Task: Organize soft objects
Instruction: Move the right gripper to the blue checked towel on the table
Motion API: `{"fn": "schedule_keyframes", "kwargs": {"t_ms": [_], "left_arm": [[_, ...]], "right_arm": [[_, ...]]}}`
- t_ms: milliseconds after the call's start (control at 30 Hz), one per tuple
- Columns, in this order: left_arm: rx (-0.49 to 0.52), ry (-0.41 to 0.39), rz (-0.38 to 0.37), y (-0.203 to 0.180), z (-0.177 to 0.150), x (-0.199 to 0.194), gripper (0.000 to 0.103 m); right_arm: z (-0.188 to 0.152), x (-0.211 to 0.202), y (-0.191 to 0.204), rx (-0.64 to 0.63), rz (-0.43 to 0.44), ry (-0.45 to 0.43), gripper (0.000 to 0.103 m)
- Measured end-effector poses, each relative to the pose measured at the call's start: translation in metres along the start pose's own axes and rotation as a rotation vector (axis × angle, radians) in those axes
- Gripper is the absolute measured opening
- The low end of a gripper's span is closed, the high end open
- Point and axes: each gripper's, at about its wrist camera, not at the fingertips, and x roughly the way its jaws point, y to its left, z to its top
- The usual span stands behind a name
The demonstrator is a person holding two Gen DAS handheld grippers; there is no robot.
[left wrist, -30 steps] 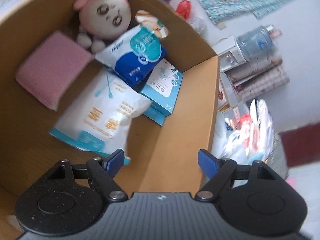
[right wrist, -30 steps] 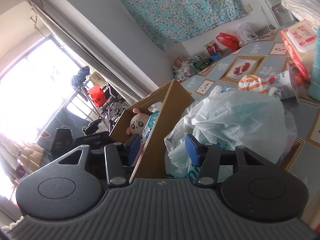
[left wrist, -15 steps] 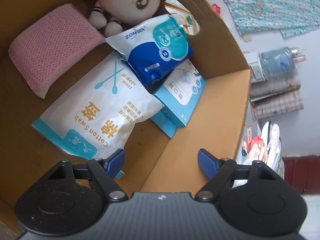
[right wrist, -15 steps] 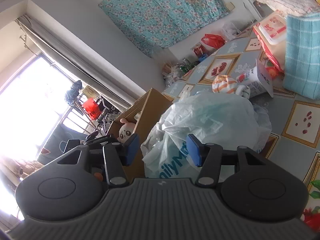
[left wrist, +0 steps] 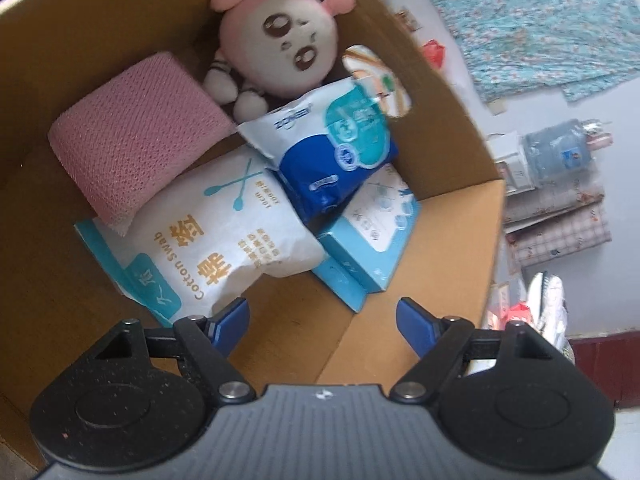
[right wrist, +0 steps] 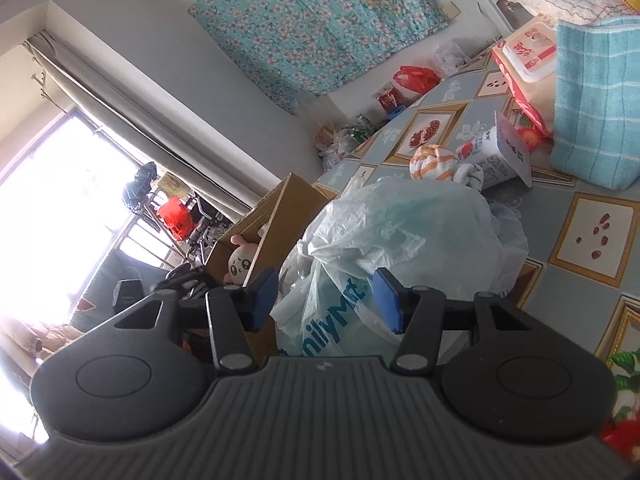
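In the left wrist view a cardboard box (left wrist: 452, 240) holds a pink-eared plush doll (left wrist: 280, 40), a pink sponge pad (left wrist: 136, 148), a white cotton swab bag (left wrist: 212, 240), a blue and white pack (left wrist: 336, 148) and a light blue box (left wrist: 376, 232). My left gripper (left wrist: 322, 320) is open and empty, over the box's near corner. My right gripper (right wrist: 326, 300) is open and empty, just in front of a white plastic bag (right wrist: 400, 236) on the table. The cardboard box (right wrist: 276, 216) with the doll (right wrist: 240, 262) stands left of the bag.
On the patterned tablecloth (right wrist: 592, 232) lie an orange striped cloth (right wrist: 434, 162), a milk carton (right wrist: 500, 156), a blue checked towel (right wrist: 596, 100) and a wet wipes pack (right wrist: 528, 56). A water bottle (left wrist: 560, 152) and folded cloths (left wrist: 560, 224) sit beyond the box.
The left gripper has shifted its view slightly over the box, bringing the doll fully into sight. The right gripper has tilted and drawn closer to the plastic bag. Both stay open.
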Motion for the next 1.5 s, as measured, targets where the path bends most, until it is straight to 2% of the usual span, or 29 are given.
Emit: {"fn": "schedule_keyframes", "kwargs": {"t_ms": [100,233,433,600,767,900,1033,1100,1200,1333,1500], "left_arm": [[0.033,-0.038,-0.040,-0.003,-0.007,-0.018,0.084],[0.089,-0.138,-0.092,-0.012,-0.025,-0.052,0.086],[0.249,-0.267,-0.187,-0.035,-0.068,-0.106,0.090],[0.430,-0.281,-0.253,-0.066,-0.113,-0.117,0.091],[0.606,-0.243,-0.300,-0.096,-0.169,-0.098,0.092],[0.714,-0.259,-0.306,-0.109,-0.207,-0.079,0.092],[0.784,-0.272,-0.295,-0.110,-0.230,-0.065,0.091],[0.816,-0.248,-0.294,-0.106,-0.235,-0.060,0.091],[0.852,-0.239,-0.300,-0.100,-0.236,-0.060,0.091],[0.884,-0.274,-0.315,-0.089,-0.234,-0.064,0.091],[0.889,-0.269,-0.335,-0.082,-0.233,-0.063,0.091]], "right_arm": [[-0.005,-0.006,-0.002,-0.003,-0.012,-0.004,0.053],[-0.011,-0.020,-0.008,-0.002,-0.042,-0.027,0.053],[-0.017,-0.050,-0.023,0.002,-0.125,-0.116,0.054],[-0.016,-0.077,-0.038,-0.010,-0.236,-0.238,0.054],[-0.003,-0.092,-0.062,-0.002,-0.345,-0.334,0.054],[0.020,-0.082,-0.088,0.031,-0.404,-0.351,0.054],[0.047,-0.050,-0.115,0.069,-0.471,-0.321,0.054],[0.056,-0.033,-0.130,0.088,-0.508,-0.302,0.054],[0.065,-0.013,-0.151,0.160,-0.519,-0.263,0.052],[0.071,0.004,-0.153,0.147,-0.569,-0.256,0.052],[0.070,0.019,-0.146,0.118,-0.628,-0.259,0.052]]}}
